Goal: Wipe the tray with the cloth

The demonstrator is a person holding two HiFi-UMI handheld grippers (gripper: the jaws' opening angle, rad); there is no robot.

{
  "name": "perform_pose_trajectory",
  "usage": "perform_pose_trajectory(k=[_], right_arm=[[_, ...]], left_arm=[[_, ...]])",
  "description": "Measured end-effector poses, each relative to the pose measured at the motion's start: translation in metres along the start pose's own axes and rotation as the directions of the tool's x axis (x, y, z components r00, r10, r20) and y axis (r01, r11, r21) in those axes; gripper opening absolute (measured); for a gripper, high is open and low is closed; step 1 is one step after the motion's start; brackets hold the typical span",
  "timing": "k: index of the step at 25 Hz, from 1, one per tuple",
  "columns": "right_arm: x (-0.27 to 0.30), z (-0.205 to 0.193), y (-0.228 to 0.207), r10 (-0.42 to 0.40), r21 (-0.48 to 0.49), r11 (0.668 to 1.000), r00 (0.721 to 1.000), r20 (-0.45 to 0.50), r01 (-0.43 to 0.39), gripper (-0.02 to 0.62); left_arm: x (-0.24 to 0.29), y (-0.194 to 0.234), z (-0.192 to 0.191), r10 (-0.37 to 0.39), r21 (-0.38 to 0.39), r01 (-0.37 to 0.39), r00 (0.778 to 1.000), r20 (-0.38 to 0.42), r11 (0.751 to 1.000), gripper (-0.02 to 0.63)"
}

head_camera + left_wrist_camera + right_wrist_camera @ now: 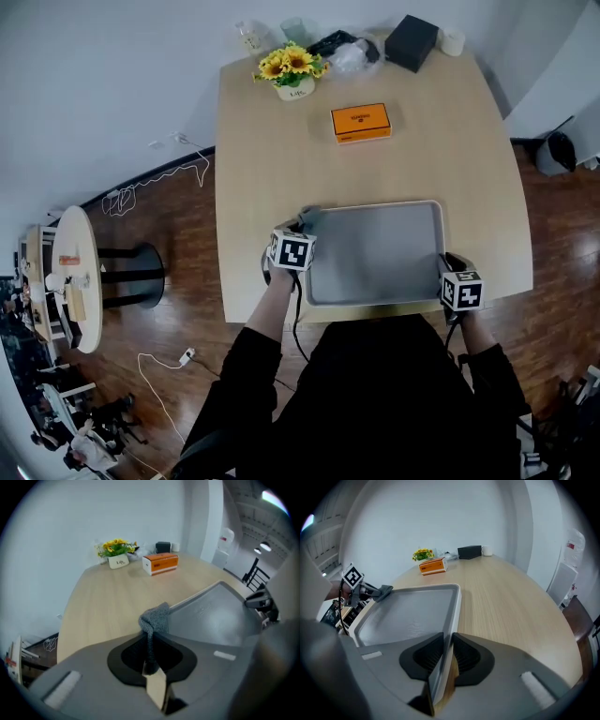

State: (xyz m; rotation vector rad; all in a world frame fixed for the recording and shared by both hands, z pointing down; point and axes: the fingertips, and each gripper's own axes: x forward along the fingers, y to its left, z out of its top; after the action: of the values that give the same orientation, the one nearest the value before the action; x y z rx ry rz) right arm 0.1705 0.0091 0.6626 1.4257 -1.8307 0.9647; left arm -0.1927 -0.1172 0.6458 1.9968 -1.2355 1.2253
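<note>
Looking down in the head view, you have the grey tray (375, 253) at lower centre, close to the near edge of the table (272, 141). Your left gripper (304, 221) is at the tray's upper-left corner with the cloth (310, 215) bunched at its tip. Your right gripper (449, 262) is on the tray's right rim.

In the left gripper view, the jaws are pressed together on a narrow fold of the cloth (156, 618), and the rest sits as a small wad at frame centre, over the tray's corner. Only a little fabric is free, so I'd judge you need to tilt down until that wad lies flat on the tray floor. Then drag it in overlapping strokes out from this corner. Keep the pinch firm, since a thin fold could slip out.

In the right gripper view, the jaws are clamped on the tray's raised rim (457, 604) at lower centre. Keep that clamp steady so the tray doesn't slide under the wiping.

By count there is one tray, one cloth, two grippers, one orange box (361, 122), one pot of sunflowers (292, 70) and one black box (412, 42).
</note>
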Motion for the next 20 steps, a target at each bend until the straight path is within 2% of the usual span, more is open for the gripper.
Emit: perform_pose_trajectory(k=[2,6,9,12,14,16,18,20], right_arm=[[0.001,0.000,0.002,0.005,0.002,1.000,1.000,0.003,-0.005,0.067],[0.000,0.002,0.002,0.009,0.006,1.000,1.000,0.018,-0.009,0.067],[-0.001,0.003,0.000,0.012,0.015,1.000,0.999,0.031,-0.013,0.067],[0.000,0.003,0.000,0.028,0.019,0.999,0.999,0.044,-0.029,0.069],[0.000,0.002,0.001,0.041,0.027,0.999,0.998,0.051,-0.042,0.069],[0.000,0.001,0.002,0.051,0.033,0.998,0.997,0.055,-0.053,0.071],[0.001,0.002,0.002,0.057,0.033,0.998,0.997,0.058,-0.059,0.072],[0.001,0.003,0.001,0.059,0.031,0.998,0.997,0.056,-0.061,0.072]], left_arm=[[0.011,-0.008,0.004,-0.004,0.032,0.005,1.000,-0.026,0.999,0.003],[0.021,-0.045,0.016,-0.110,-0.048,0.106,0.991,-0.081,0.993,0.005],[0.036,-0.099,0.041,-0.180,0.002,0.181,0.980,-0.088,0.983,0.005],[0.047,-0.181,0.066,-0.301,0.067,0.311,0.944,-0.135,0.948,0.005],[0.053,-0.234,0.084,-0.339,0.158,0.361,0.929,-0.150,0.919,0.005],[0.055,-0.278,0.107,-0.373,0.241,0.394,0.919,-0.130,0.887,0.005],[0.056,-0.308,0.117,-0.400,0.263,0.421,0.907,-0.130,0.868,0.005],[0.056,-0.326,0.121,-0.425,0.232,0.446,0.895,-0.137,0.864,0.005]])
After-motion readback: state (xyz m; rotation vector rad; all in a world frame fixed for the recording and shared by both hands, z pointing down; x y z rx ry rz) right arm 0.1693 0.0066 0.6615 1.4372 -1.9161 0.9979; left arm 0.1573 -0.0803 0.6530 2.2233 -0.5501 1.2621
